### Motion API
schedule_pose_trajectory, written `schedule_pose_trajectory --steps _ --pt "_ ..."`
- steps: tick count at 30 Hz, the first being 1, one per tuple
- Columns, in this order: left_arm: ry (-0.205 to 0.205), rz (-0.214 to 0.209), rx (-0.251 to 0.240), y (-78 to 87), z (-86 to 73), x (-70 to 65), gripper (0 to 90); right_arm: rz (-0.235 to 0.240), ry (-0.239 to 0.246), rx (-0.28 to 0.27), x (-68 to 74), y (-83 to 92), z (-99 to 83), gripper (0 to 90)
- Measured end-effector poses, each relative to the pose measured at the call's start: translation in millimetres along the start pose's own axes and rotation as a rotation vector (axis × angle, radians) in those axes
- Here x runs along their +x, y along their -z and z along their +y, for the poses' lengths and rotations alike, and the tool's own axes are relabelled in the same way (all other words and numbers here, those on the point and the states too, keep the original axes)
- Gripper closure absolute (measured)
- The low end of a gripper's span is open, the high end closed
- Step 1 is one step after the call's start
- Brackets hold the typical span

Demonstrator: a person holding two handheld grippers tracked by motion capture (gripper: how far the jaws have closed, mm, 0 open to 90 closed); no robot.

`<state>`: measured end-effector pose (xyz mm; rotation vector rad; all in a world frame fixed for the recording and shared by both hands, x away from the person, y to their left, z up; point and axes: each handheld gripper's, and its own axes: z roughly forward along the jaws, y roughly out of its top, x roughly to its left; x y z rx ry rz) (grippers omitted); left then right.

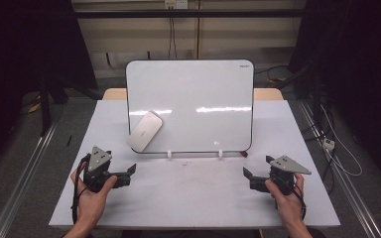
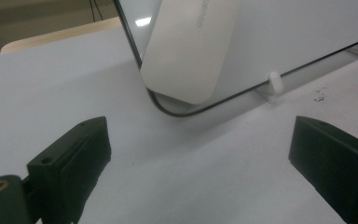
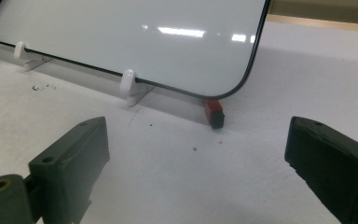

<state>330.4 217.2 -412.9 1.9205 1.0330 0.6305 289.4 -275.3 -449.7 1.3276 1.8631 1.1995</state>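
On the white bench [image 1: 193, 193], a glossy white rounded-corner whiteboard [image 1: 198, 99] stands tilted back on small white clips [image 3: 128, 80]. Stuck at its lower left corner: a flat oblong white eraser [image 1: 144, 131]. Left hand-held gripper [image 1: 130, 173] sits near it, jaws wide, empty. Right hand-held gripper [image 1: 252, 174] likewise wide, empty, facing a small red-and-black block [image 3: 215, 113] under the board's right corner.

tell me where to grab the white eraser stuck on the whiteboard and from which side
Grip the white eraser across its narrow width, jaws on the two long edges, probably with the left gripper, which is open and nearest. It lies flat against the whiteboard at the lower left corner, tilted, so come from the front and turn the jaws to match its slant. Its lower end overhangs the board's edge.
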Motion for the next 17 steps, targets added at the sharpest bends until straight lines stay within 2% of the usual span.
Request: schedule_pose_trajectory --steps 7,9,11,14,17 --pt "0.022 0.007 -0.036 1.0 -11.7 0.8 5.6 0.002 0.001 0.0 -0.2 -0.1 -0.3 6.5" --pt "0.019 0.015 -0.028 1.5 -15.3 1.1 5.6 0.001 0.002 0.0 -0.6 0.7 -0.4 6.5" --pt "0.037 0.007 -0.021 1.4 -17.7 2.9 5.8 0.0 -0.003 0.0 -1.2 1.4 -0.6 6.5" --pt "0.053 0.02 -0.033 1.6 -17.7 5.5 5.8 -0.002 -0.001 -0.002 -2.0 1.1 -0.9 6.5" --pt "0.05 0.032 -0.032 2.6 -17.8 7.6 5.7 -0.001 0.001 0.001 -1.7 0.9 -0.5 6.5"
